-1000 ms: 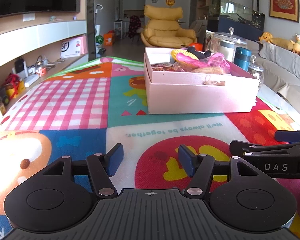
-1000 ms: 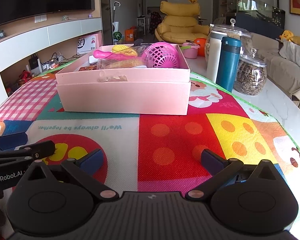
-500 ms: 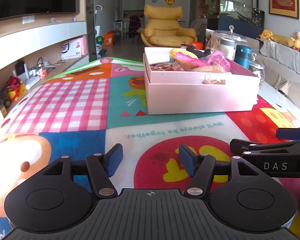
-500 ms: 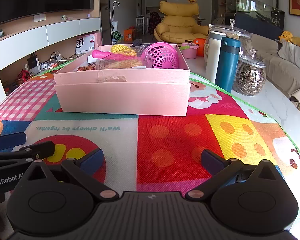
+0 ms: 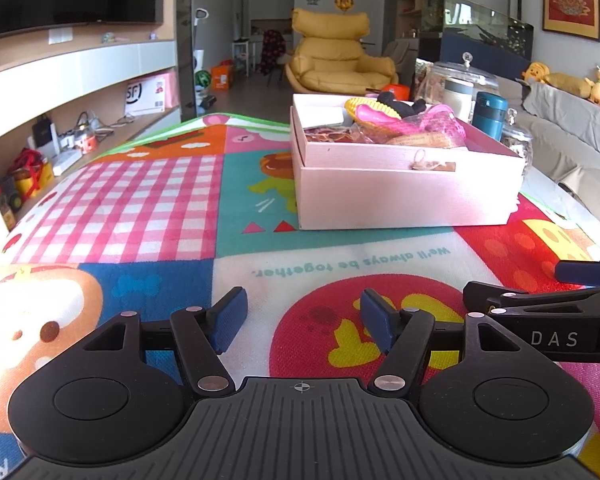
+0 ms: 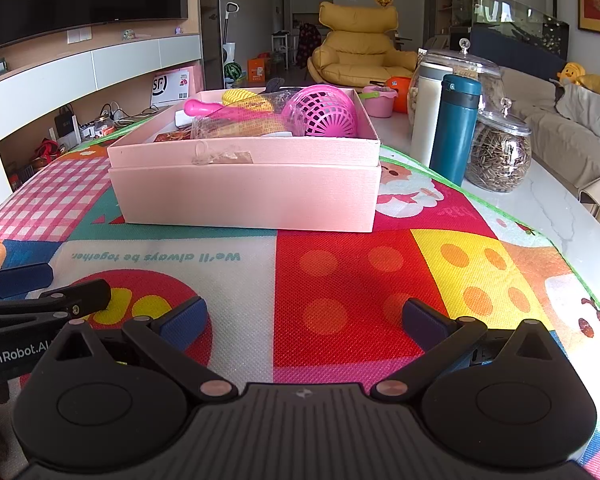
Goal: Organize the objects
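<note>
A pink box (image 5: 404, 196) stands on the colourful play mat (image 5: 148, 200), ahead and to the right in the left wrist view. It also shows ahead in the right wrist view (image 6: 248, 196). It holds toys: a pink mesh basket (image 6: 320, 112), a yellow corn toy (image 6: 240, 98), a pink handle (image 6: 200, 108) and a clear bag (image 6: 236, 126). My left gripper (image 5: 300, 316) is open and empty, low over the mat. My right gripper (image 6: 304, 318) is open and empty, close beside it on the right.
A teal bottle (image 6: 456, 128), a white bottle (image 6: 426, 112) and glass jars (image 6: 500, 152) stand right of the box on the marble tabletop (image 6: 560, 208). A small pink bucket (image 6: 378, 100) sits behind the box. The table's right edge is near.
Both grippers have drawn back very slightly from the box. Both stay open and empty.
</note>
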The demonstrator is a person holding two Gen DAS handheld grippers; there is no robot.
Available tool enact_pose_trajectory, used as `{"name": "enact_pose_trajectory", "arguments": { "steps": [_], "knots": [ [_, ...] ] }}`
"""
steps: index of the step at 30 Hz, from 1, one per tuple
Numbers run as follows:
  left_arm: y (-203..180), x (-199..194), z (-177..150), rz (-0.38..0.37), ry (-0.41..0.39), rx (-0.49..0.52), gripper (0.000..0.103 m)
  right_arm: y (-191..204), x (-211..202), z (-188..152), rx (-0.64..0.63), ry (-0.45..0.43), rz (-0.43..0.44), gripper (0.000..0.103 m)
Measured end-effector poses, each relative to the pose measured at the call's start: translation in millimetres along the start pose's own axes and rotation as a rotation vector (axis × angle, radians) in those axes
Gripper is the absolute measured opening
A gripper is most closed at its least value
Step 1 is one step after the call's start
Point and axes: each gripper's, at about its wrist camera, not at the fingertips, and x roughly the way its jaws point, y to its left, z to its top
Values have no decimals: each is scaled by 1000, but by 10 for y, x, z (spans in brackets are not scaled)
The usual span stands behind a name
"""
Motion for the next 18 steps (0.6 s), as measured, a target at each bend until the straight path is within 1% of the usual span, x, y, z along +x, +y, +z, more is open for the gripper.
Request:
{"name": "enact_pose_trajectory", "arguments": {
  "steps": [18],
  "knots": [
    [5,4,3,-3,-1,-2,69,-1,-2,-3,1,-1,1,103]
  ]
}}
